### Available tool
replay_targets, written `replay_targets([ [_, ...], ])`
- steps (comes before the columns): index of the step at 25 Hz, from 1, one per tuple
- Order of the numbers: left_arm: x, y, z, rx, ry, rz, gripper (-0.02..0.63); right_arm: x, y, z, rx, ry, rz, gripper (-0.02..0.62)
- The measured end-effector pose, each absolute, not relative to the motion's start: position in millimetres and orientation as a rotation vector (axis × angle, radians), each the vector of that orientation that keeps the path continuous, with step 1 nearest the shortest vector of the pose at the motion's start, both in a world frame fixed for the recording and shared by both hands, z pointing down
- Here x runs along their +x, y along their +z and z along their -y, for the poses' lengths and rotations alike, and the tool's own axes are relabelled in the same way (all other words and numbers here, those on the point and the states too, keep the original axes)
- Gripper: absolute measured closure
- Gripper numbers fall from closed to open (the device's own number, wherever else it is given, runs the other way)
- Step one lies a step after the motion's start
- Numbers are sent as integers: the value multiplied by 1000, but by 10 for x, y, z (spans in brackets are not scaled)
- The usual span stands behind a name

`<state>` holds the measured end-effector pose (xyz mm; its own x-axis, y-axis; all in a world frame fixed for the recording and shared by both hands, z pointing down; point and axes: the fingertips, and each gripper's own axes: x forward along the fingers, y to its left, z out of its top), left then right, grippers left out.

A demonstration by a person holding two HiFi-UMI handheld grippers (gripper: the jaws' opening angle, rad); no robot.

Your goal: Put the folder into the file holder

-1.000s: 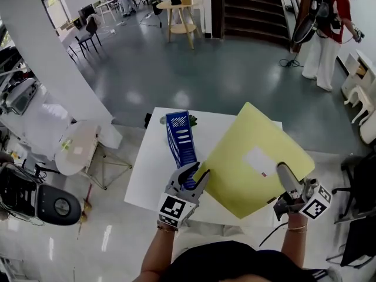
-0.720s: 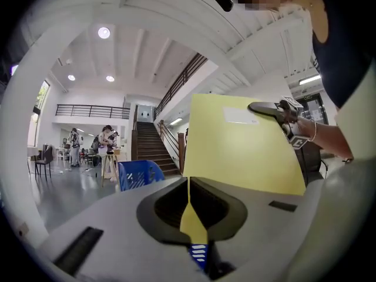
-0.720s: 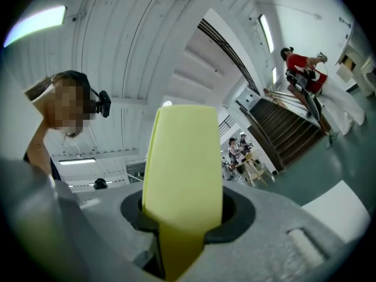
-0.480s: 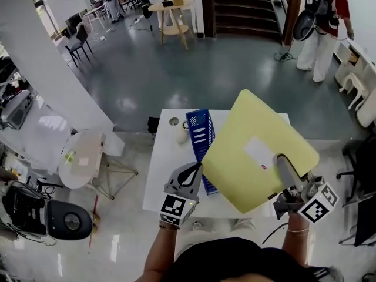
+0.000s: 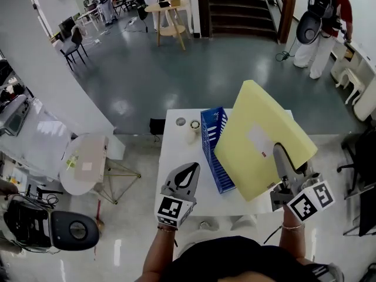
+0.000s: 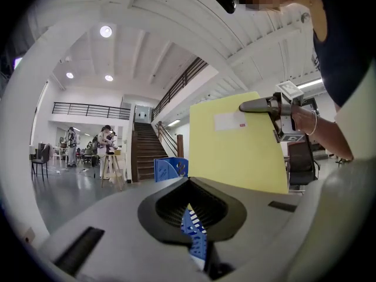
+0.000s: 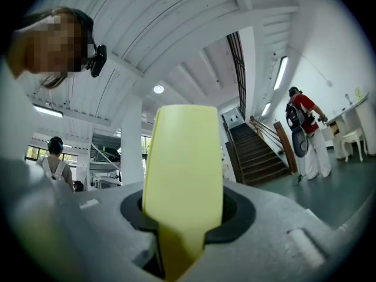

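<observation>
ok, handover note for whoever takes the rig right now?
Left gripper: shut, empty, over the white table near its front edge.
Right gripper: shut on the yellow folder, which is held tilted above the table.
Blue file holder: on the table, just left of the folder.
Done: folder picked up.
Left: lower the folder into the file holder, then release it.

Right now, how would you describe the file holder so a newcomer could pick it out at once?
Find the white table in the middle of the head view. On it, just left of the raised yellow folder, sits the file holder. It alone is blue with slotted sides; the small items beside it are pale.
</observation>
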<state>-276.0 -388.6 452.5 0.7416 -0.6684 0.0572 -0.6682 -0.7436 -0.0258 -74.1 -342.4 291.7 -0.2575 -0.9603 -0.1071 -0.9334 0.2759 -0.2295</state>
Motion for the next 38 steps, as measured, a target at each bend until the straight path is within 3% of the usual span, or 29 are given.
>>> replay_targets([
  [23,-3703,4793,4088,-2924,-165,-1211,609,-1735,3428,3703,-1934,338,-2166,439],
  [38,-3766,4806,4136,-2888,-180,-1209,609,-1853,3695,3774,-1948,297,-2195,434],
])
